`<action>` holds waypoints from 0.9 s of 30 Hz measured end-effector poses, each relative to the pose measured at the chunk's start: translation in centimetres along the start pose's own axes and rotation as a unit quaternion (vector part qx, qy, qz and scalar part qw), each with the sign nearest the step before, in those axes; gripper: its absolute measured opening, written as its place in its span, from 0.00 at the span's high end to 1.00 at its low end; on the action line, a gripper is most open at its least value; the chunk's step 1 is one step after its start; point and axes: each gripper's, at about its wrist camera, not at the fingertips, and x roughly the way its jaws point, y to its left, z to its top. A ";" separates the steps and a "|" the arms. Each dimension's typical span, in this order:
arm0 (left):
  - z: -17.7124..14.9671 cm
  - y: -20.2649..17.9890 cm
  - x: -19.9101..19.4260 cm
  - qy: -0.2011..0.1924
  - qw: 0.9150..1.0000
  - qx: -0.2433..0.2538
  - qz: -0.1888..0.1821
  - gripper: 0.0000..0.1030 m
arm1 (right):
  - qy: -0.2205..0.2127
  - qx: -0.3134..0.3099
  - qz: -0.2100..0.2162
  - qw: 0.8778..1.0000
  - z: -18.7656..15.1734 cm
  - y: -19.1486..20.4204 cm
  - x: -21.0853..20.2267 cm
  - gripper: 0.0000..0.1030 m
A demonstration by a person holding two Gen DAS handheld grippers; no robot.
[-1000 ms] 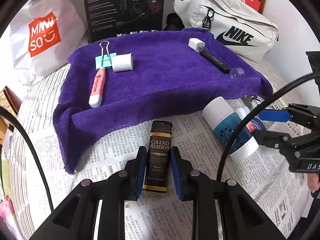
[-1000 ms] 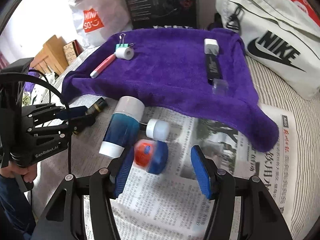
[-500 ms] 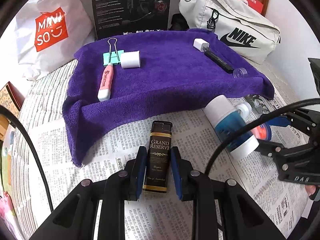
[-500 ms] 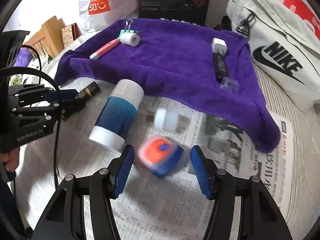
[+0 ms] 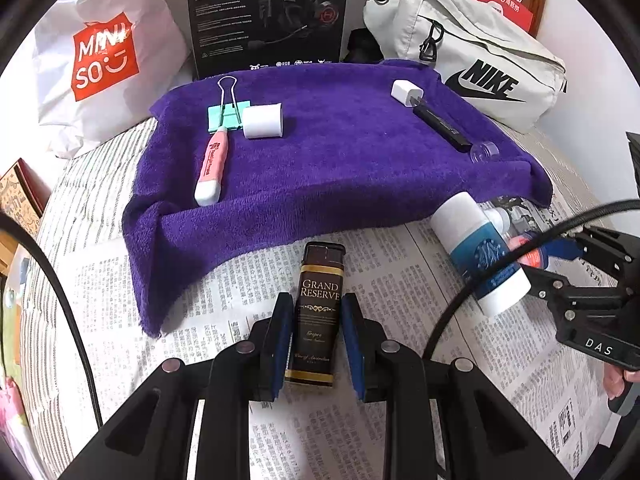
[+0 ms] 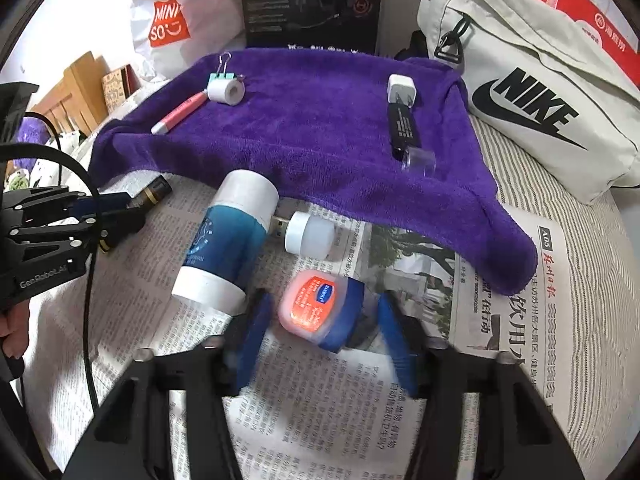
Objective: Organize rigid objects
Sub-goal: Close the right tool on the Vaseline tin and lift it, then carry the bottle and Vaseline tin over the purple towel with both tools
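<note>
On purple towel (image 5: pixel 340 160), six small objects

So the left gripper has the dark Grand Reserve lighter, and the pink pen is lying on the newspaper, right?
Not quite. The left gripper does have the lighter, but the pink pen lies on the purple towel, not the newspaper; the left wrist view shows it.

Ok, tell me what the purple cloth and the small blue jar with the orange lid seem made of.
Purple cloth: soft plush fabric, likely microfibre; fuzzy matte nap, draped folds. Small blue jar with orange lid: probably glossy plastic; translucent blue wall, shiny printed lid.
</note>
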 end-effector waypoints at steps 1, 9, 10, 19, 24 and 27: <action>0.1 0.0 0.1 -0.001 1.000 0.000 -0.001 0.76 | 0.001 -0.002 0.000 1.000 0.0 -0.1 -0.1 0.61; 0.2 0.5 0.2 -0.002 1.000 0.003 -0.027 0.76 | -0.002 -0.003 0.000 1.000 -0.3 -0.6 -0.1 0.61; 0.3 0.4 0.2 0.000 1.000 0.008 -0.025 0.76 | -0.004 -0.003 0.001 1.000 -0.4 -0.6 -0.2 0.61; 0.8 -0.4 0.8 0.002 0.999 0.034 -0.008 0.77 | -0.010 -0.010 0.004 1.000 -0.5 -0.7 -0.2 0.61; 0.6 -0.6 0.7 0.002 0.999 0.037 -0.002 0.76 | -0.002 -0.010 0.005 1.000 -0.6 -0.8 -0.4 0.61; 0.6 -0.5 0.7 0.002 0.999 0.032 -0.003 0.75 | -0.006 -0.013 0.006 1.000 -0.8 -0.8 -0.4 0.61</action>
